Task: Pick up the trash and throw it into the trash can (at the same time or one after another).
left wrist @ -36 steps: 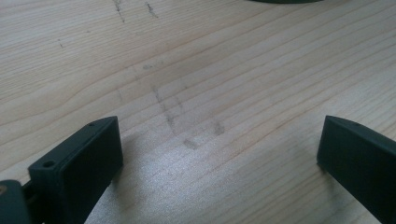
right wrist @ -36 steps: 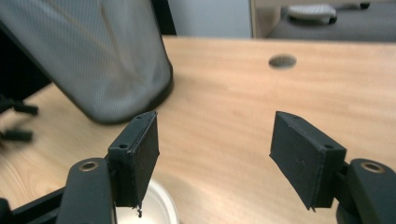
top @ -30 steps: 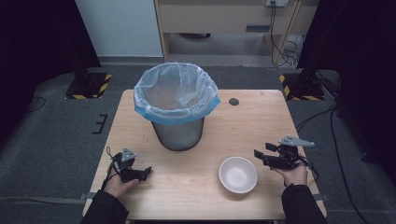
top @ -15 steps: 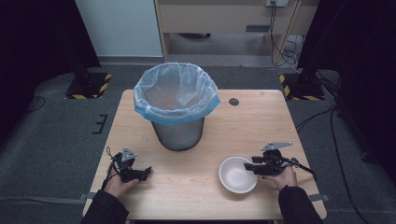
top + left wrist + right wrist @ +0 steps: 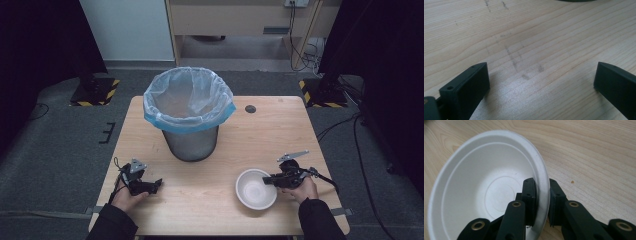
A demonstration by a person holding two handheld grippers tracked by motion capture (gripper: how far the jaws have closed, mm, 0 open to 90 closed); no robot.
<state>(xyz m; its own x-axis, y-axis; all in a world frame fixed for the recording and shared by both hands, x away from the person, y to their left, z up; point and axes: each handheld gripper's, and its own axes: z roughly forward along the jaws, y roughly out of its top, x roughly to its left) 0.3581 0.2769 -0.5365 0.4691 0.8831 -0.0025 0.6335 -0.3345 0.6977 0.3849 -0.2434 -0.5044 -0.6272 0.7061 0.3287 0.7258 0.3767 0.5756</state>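
- The right gripper has its jaws clenched on the rim of the round white paper bowl: in the right gripper view one jaw sits inside the bowl and the other outside, with the thin wall pinched between them.
- The bowl sits at the near right of the pale wooden surface, and in the right gripper view it looks tipped up on its edge rather than lying flat; whether it has left the wood I cannot tell.
- The bowl looks empty and clean inside.
- The left gripper rests at the near left of the surface, well apart from the bowl, its jaws released and spread wide over bare wood with nothing between them.
- The grey cylindrical bin lined with a translucent blue-edged plastic bag stands upright at the middle of the surface, beyond both grippers; the bag looks empty as far as I can see into it.
- My judgement: the grasp is made, so the first step is done; if the bowl is meant for the bin, the lift, the carry across and the drop are all still to do.
- No brand, label or readable writing shows on the bowl, the bin, the bag or the grippers.
- A small dark round disc lies on the far right of the surface, with no marking I can make out.
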